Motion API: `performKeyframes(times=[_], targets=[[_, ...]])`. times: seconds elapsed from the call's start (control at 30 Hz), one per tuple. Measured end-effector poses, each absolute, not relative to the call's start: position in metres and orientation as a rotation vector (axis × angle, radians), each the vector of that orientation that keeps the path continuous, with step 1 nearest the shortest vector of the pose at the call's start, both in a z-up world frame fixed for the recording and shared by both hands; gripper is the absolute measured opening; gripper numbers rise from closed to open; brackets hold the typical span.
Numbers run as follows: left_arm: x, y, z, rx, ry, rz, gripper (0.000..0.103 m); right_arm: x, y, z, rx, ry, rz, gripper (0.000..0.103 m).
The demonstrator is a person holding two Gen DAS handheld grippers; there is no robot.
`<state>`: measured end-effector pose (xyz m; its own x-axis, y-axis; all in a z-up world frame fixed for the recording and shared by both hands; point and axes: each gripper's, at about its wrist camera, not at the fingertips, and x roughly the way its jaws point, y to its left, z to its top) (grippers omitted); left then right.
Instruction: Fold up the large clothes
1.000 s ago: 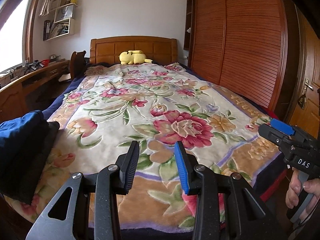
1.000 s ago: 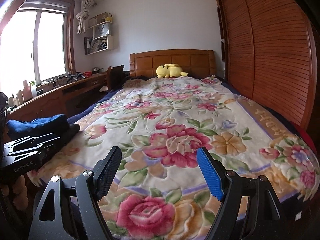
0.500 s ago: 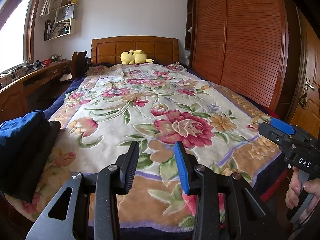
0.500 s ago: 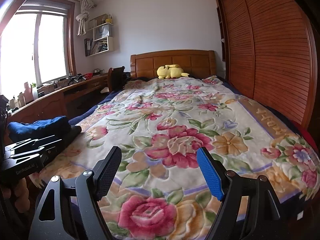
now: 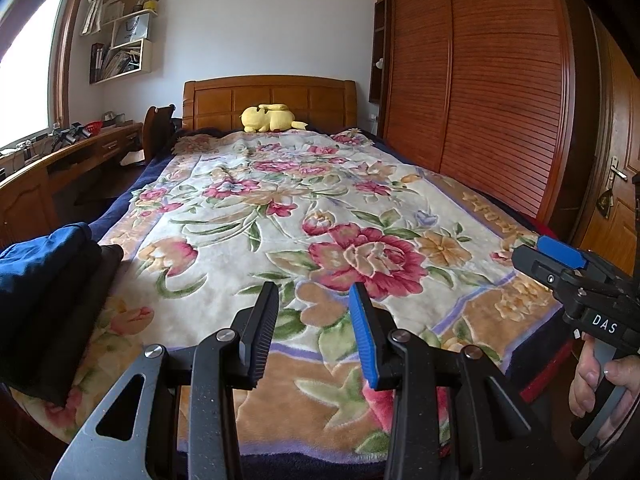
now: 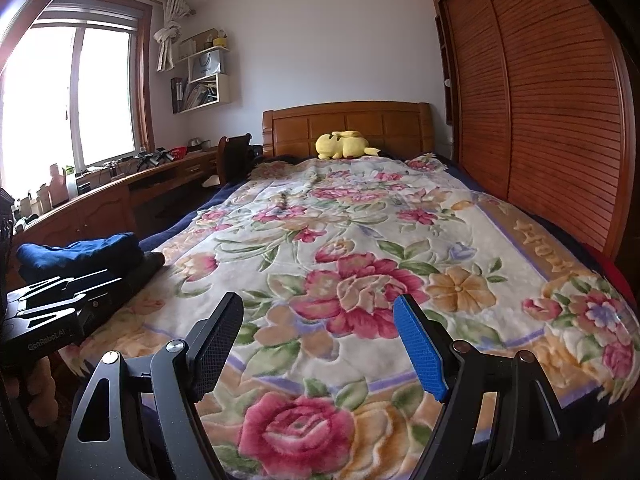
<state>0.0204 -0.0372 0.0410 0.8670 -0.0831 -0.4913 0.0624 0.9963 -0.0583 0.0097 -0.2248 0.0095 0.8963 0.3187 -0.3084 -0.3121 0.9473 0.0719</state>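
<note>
A pile of folded dark blue and black clothes (image 5: 48, 280) lies at the bed's front left corner; it also shows in the right wrist view (image 6: 88, 256). The floral blanket (image 5: 320, 216) covers the bed. My left gripper (image 5: 314, 292) is open and empty, held above the foot of the bed. My right gripper (image 6: 320, 308) is open wide and empty, also above the foot of the bed; it shows at the right edge of the left wrist view (image 5: 560, 260). Neither gripper touches cloth.
A yellow plush toy (image 5: 272, 118) lies by the wooden headboard (image 5: 268, 96). A slatted wardrobe (image 5: 480, 80) runs along the right side of the bed. A long wooden desk (image 6: 120, 196) with clutter and a chair (image 6: 234, 158) stand at the left under the window.
Both grippers have shifted slightly, so the views have tilted a little. Jaw openings are unchanged and the clothes pile has not moved.
</note>
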Motion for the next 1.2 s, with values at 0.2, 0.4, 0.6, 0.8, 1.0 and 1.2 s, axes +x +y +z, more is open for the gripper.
performKeyframes(times=[0.2,0.4,0.6,0.8,1.0,1.2], targets=[[0.02,-0.037,0.042,-0.044,0.521,-0.08,0.038,0.01,-0.227,0.009,0.017,0.321,0.333,0.079],[0.02,-0.038,0.043,-0.043,0.523,-0.076,0.038,0.013,-0.23,0.008,0.016,0.326,0.336,0.079],[0.019,-0.037,0.043,-0.044,0.522,-0.078,0.038,0.016,-0.235,0.007,0.018,0.332,0.342,0.079],[0.019,-0.037,0.043,-0.044,0.521,-0.077,0.038,0.016,-0.235,0.007,0.017,0.33,0.343,0.079],[0.019,-0.037,0.043,-0.045,0.521,-0.078,0.038,0.016,-0.236,0.007,0.017,0.329,0.345,0.079],[0.018,-0.037,0.044,-0.046,0.52,-0.078,0.038,0.016,-0.236,0.007,0.016,0.328,0.346,0.079]])
